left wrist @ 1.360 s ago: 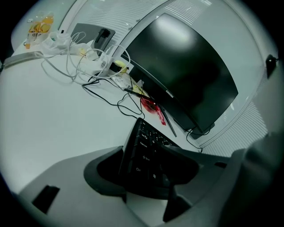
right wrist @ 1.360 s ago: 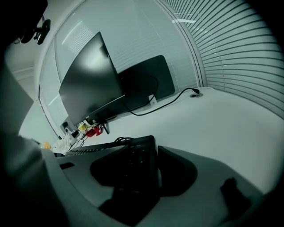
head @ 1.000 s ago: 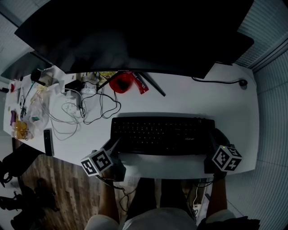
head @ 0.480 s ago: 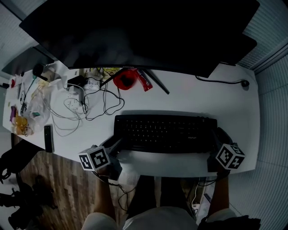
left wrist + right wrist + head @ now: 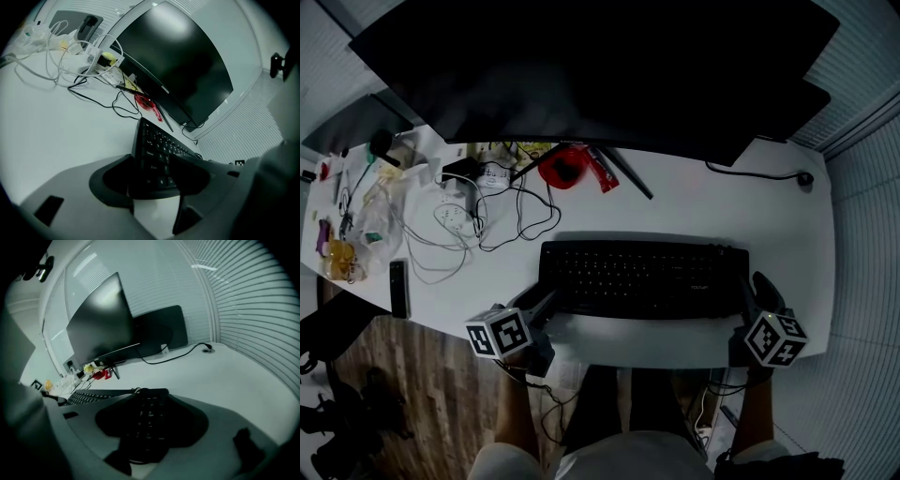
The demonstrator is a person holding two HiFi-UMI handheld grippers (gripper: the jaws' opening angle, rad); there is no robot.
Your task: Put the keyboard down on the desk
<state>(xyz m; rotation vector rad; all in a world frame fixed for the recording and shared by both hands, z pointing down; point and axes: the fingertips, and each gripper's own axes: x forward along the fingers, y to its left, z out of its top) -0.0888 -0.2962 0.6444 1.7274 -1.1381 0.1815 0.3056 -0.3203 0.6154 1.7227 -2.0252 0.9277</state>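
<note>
Black flat keyboard [image 5: 642,279] is near the front edge of the white desk [image 5: 694,211], parallel to this edge, before the big dark monitor [image 5: 600,66]. The left gripper [image 5: 546,302] pinches its left end and the right gripper [image 5: 750,291] pinches its right end. Tangled cables [image 5: 502,220] lie toward the back left corner.

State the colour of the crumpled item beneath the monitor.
Red; the crumpled red item behind the black keyboard shows best in the head view.
</note>
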